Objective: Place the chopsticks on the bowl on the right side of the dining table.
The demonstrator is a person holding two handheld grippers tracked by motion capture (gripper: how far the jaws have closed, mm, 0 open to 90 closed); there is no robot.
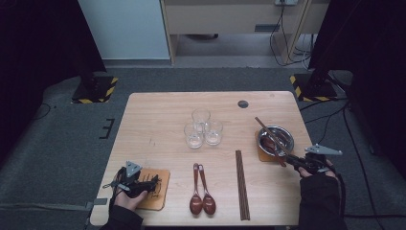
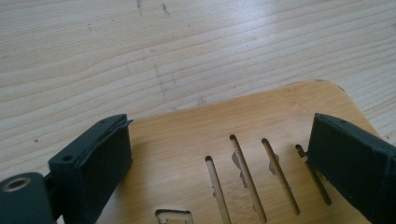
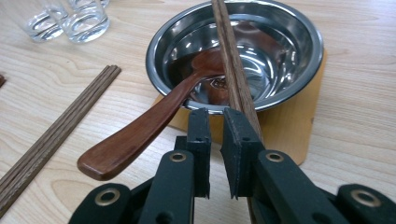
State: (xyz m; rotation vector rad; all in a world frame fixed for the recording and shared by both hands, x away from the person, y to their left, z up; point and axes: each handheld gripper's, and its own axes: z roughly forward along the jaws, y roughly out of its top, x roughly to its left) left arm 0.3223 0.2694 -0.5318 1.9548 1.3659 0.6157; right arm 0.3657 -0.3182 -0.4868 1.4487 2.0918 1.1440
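My left gripper hovers open over a slotted wooden coaster at the table's near left corner, jaws wide apart with nothing between them. At the right, a steel bowl sits on a second wooden coaster. A brown wooden spoon leans in the bowl, handle out over the rim. A pair of chopsticks lies across the bowl. My right gripper is shut just short of the bowl's near rim; the chopsticks pass beside and under its right jaw, not between the pads.
Three clear glasses stand clustered mid-table. Two wooden spoons lie side by side near the front edge, with another pair of chopsticks to their right. A dark round cap marks the far side.
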